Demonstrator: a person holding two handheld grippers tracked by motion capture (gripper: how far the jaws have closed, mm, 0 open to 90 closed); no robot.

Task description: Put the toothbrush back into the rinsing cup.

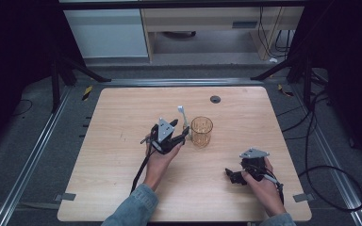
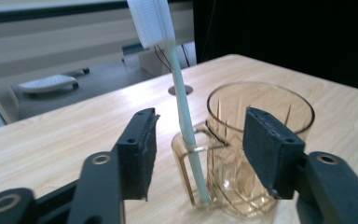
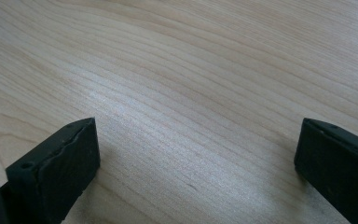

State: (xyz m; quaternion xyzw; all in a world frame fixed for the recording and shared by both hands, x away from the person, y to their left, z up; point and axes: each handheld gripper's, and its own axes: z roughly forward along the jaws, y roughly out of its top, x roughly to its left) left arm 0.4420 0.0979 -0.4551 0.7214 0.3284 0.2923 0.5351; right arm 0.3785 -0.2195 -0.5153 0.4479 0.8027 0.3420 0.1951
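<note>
1. Left gripper view shows my left gripper (image 2: 198,154) with its jaws apart, one on each side of the toothbrush (image 2: 182,109); neither pad touches it.
2. That toothbrush stands in the handle loop of the amber glass mug (image 2: 256,140), against the mug's outer wall, foot on the table (image 2: 51,140).
3. Its long axis runs near upright, leaning slightly; the bristle head points up and away from the mug's base.
4. High view puts my left gripper (image 1: 181,134) just beside the mug (image 1: 201,131); closing here would, I judge, catch the stem low down.
5. My right gripper (image 1: 231,175) rests well apart from the mug, toward my side, jaws apart over bare wood. The left is plainly nearer.
</note>
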